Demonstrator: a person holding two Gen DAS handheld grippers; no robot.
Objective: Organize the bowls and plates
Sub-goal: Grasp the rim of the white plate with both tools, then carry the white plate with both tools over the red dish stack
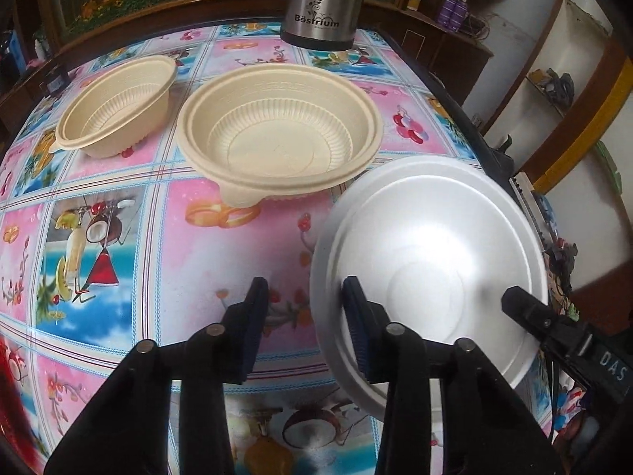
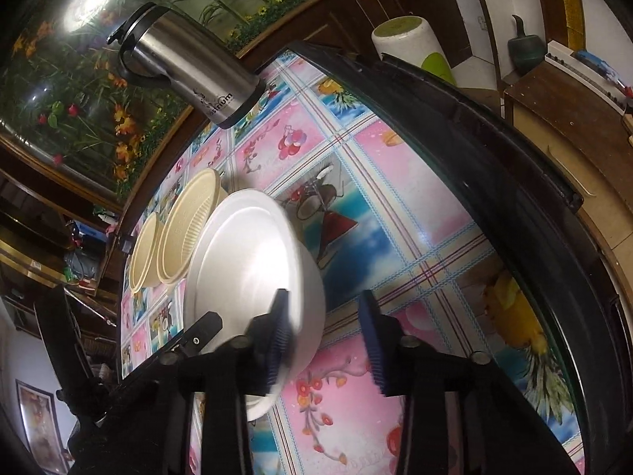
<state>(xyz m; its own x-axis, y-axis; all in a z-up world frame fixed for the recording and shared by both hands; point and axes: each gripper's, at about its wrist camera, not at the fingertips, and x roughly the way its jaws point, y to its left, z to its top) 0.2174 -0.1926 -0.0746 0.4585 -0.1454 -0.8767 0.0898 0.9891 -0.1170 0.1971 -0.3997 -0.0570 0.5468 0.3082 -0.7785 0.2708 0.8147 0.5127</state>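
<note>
The left gripper is spread open, its fingers straddling the near rim of a white bowl — one finger outside on the patterned counter, the other over the bowl's inside wall. Neither pad clearly presses the rim, so the bowl is not pinched. The white bowl sits near the right edge of the counter, tilted toward the camera, just in front of a larger tan bowl. A second, smaller tan bowl stands to the left of that one, close beside it but apart. A steel thermos stands at the far end of the counter, behind the tan bowls.

In the right wrist view, the right gripper is also spread wide. Its left finger lies against or just over the white bowl's outer wall — contact cannot be told because of blur — while its right finger hangs over the bare counter. A tip of the left gripper shows at the bowl's near rim.
</note>
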